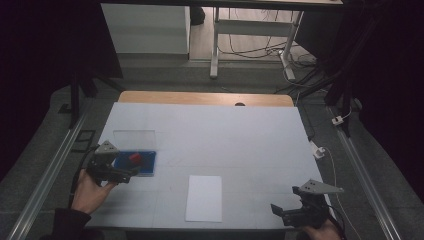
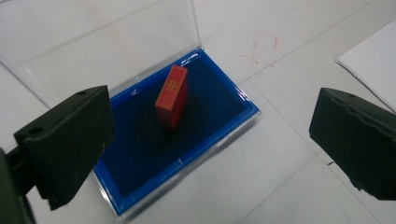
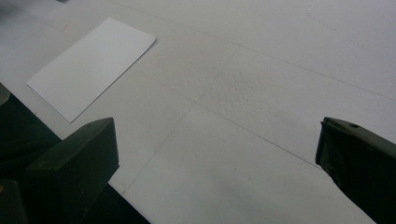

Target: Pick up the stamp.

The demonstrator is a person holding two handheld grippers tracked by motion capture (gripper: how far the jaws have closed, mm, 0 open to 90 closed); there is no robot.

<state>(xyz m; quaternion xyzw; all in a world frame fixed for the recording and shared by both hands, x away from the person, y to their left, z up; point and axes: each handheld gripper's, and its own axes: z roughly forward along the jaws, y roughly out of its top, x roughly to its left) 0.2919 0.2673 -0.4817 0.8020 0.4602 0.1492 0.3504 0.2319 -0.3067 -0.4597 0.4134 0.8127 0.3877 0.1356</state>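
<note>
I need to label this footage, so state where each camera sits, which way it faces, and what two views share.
High view: above the person's side, looking forward and down on the table; left hand and both grippers show.
Left gripper view: rides the left gripper, open jaws facing the red block in the blue tray.
Right gripper view: rides the right gripper, jaws open, facing the white sheet.
High and left views share the tray.

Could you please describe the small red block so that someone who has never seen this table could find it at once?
On the left part of the white table, in front of the left gripper, lies an open blue case with a clear lid folded back. The red block stands in it, the only red thing there, unlike the white sheet nearby.
</note>
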